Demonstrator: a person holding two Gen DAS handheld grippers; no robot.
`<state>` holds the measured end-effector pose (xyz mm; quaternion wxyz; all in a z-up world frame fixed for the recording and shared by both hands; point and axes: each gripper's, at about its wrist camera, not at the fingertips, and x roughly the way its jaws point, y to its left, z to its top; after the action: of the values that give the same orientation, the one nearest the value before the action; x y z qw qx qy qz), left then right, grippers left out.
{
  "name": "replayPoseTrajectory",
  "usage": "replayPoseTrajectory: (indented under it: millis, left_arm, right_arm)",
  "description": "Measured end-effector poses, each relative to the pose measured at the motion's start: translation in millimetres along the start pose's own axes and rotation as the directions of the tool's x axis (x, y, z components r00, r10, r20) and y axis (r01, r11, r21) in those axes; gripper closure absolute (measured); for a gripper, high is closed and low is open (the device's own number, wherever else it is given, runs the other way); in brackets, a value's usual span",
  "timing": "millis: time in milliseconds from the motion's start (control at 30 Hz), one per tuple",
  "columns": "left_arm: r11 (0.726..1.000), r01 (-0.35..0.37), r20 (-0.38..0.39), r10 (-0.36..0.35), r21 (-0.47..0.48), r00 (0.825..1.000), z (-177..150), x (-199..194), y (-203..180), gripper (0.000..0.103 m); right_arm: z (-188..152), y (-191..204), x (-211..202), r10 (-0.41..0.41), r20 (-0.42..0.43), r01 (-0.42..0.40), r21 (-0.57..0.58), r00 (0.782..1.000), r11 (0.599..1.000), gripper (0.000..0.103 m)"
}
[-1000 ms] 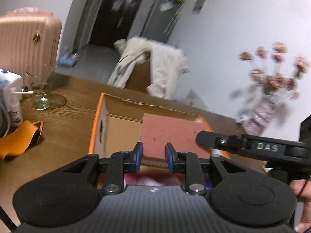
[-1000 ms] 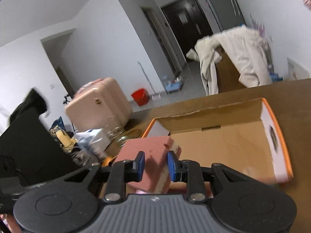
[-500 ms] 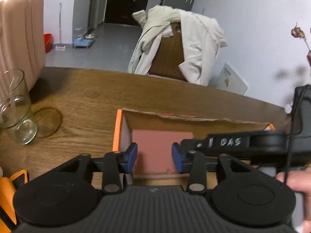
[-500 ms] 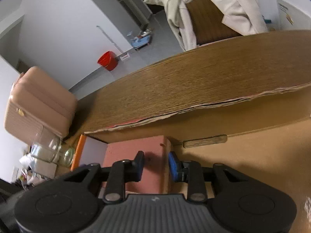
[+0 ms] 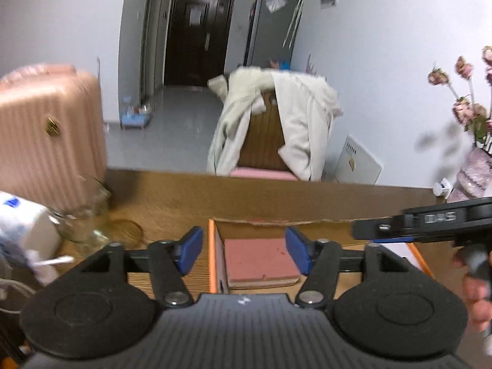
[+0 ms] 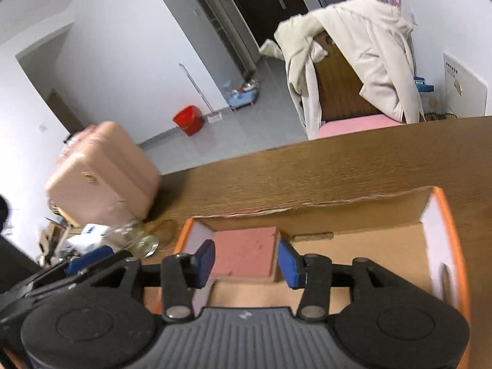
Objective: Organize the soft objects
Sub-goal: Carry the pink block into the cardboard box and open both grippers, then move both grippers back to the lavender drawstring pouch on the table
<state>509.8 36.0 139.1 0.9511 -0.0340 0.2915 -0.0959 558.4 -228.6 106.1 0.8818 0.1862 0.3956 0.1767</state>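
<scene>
**Pink sponge block lying in the box, both grippers spread**

I see the pink sponge block (image 5: 259,258) lying flat in the left corner of the open cardboard box (image 6: 439,246), against its orange-edged left wall and near the back wall. The rest of the box floor that I can see is bare brown card.

My left gripper (image 5: 244,253) has its jaws opening, blue pads wide of the block and not touching it; the left pad sits outside the box wall in this view. My right gripper (image 6: 244,261) is also opening, pads standing either side of the block with a gap on each side. Nothing is pinched by either one.

The box sits on a wooden table (image 6: 307,178). To its left stand a glass (image 5: 83,224) and a white bottle (image 5: 24,230), with a pink suitcase (image 5: 46,132) behind. Beyond the table a pale coat (image 6: 363,46) hangs over a chair.
</scene>
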Motion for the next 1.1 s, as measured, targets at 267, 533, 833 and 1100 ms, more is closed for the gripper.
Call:
replayPoseTrajectory:
  millis: [267,533,833,1100]
  left_arm:
    - [0.997,-0.028,0.095,0.022,0.065,0.995,-12.5,-117.7,-10.8,0.024]
    - [0.994,-0.053,0.13,0.041,0.096,0.991,-59.3,-198.2,-23.8,0.021]
    - [0.991,-0.046,0.276,0.01,0.126,0.961,-171.6,-279.7,-44.9,0.011]
    - [0.993,-0.018,0.288,-0.018,0.12,0.957,-280.6,-292.3,-70.6,0.007]
  right_arm:
    - [-31.9,8.0,-136.3,0.075,0.084,-0.077,0.014,0.994,0.997,0.041]
    - [-97.1,17.4,-252.2,0.119,0.203,-0.109,-0.06,0.972,0.992,0.028]
    - [-234.5,22.9,-316.4,0.021,0.44,0.104,-0.259,0.898,0.96,0.012]
    - [-367.1,21.1,-292.5,0.01,0.493,0.173,-0.325,0.87,0.93,0.0]
